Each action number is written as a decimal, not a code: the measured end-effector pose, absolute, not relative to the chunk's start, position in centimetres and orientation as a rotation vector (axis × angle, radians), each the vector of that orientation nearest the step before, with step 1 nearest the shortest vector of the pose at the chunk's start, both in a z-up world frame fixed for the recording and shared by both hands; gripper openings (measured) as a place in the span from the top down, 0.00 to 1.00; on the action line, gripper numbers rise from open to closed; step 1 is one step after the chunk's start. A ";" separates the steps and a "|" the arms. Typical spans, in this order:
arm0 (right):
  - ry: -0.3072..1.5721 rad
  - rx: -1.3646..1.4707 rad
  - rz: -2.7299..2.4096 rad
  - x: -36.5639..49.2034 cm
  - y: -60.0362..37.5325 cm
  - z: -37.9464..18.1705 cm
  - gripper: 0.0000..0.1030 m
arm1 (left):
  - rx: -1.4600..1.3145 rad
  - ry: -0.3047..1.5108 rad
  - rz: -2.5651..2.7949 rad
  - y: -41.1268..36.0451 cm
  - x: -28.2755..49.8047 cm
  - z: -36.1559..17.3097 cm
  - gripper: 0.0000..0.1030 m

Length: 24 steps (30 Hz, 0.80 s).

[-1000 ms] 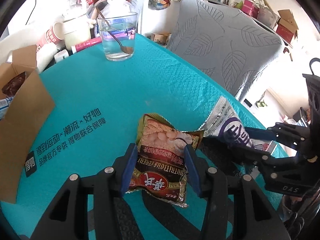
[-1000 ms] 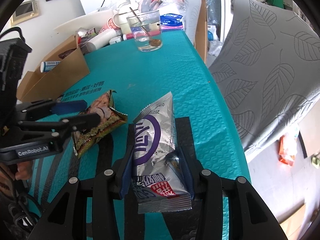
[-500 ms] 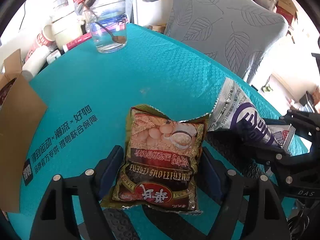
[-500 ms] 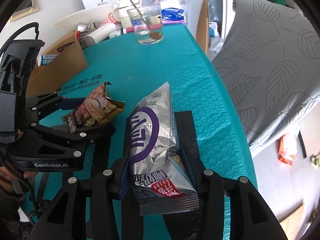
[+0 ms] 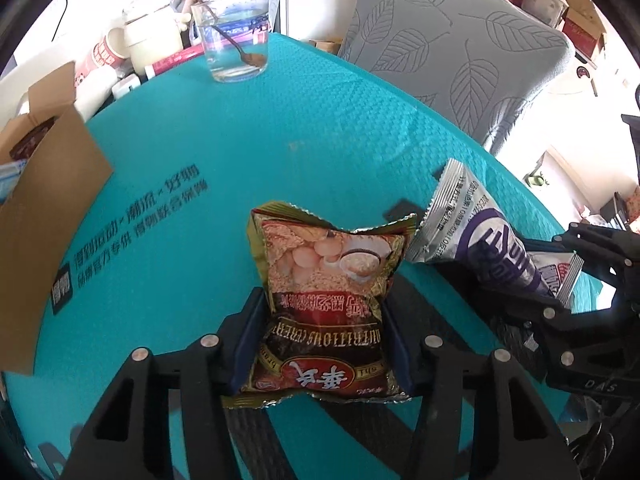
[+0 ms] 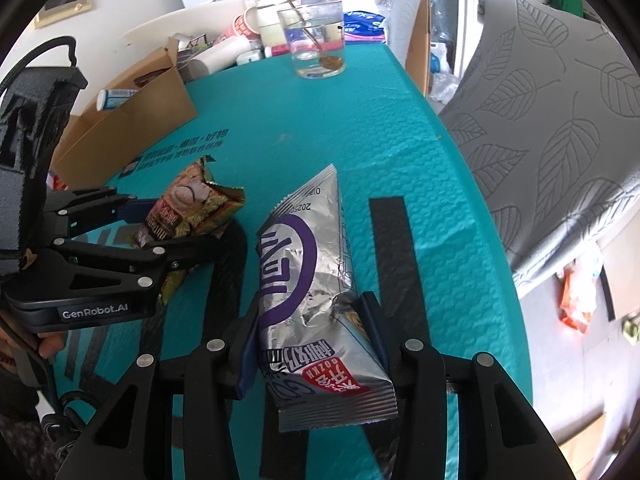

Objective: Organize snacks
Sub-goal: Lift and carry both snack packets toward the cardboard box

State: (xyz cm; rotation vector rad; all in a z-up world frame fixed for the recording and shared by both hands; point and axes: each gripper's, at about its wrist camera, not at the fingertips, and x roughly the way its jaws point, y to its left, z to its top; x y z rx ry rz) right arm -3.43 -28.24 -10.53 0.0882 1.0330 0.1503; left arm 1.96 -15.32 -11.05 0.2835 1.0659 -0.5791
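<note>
- Cereal packet [image 5: 326, 308]: lying between the blue pads of the left tongs [image 5: 320, 344], low over the teal surface [image 5: 240, 152]; the pads are pressing its sides in, so the tongs are clenching on it.
- Silver packet [image 6: 308, 300]: being gripped near its lower end by the right tongs [image 6: 310, 344], its sealed top pointing away across the surface; in the left view it is lying just beside the cereal packet, their corners nearly touching.
- Cardboard box [image 5: 48, 208]: standing open at the left edge of the surface, something dark inside; probably the destination, though that cannot be confirmed.
- Progress, judged: both packets are in hand but neither is stowed yet; carrying and placing are still remaining.
- Change: half a second ago the left tongs were spread wide with the cereal packet loose between them; they have just been closing onto it. The right grip is unchanged.
- Glass [image 5: 234, 36] with spoon: standing at the far edge, well apart.
</note>
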 end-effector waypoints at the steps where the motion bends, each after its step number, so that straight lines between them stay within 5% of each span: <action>1: 1.039 0.088 0.157 -3.7 -28.1 -10.5 0.57 | 0.284 1.071 -0.581 -15.2 1.5 -11.0 0.48; 10: 1.062 0.044 0.207 -5.5 -26.4 -10.5 0.55 | 0.294 1.072 -0.597 -14.6 -0.4 -11.2 0.46; 16: 1.063 0.048 0.210 -4.5 -26.0 -10.6 0.50 | 0.309 1.048 -0.594 -15.1 0.1 -11.7 0.24; 19: 1.063 0.031 0.204 -4.1 -25.8 -10.7 0.49 | 0.308 1.034 -0.596 -15.1 0.2 -11.7 0.23; 21: 1.059 0.029 0.203 -3.9 -25.7 -10.8 0.49 | 0.306 1.030 -0.597 -14.9 0.2 -11.7 0.24; 24: 1.051 0.023 0.195 -3.7 -25.5 -10.9 0.56 | 0.297 1.016 -0.588 -14.6 0.3 -11.4 0.51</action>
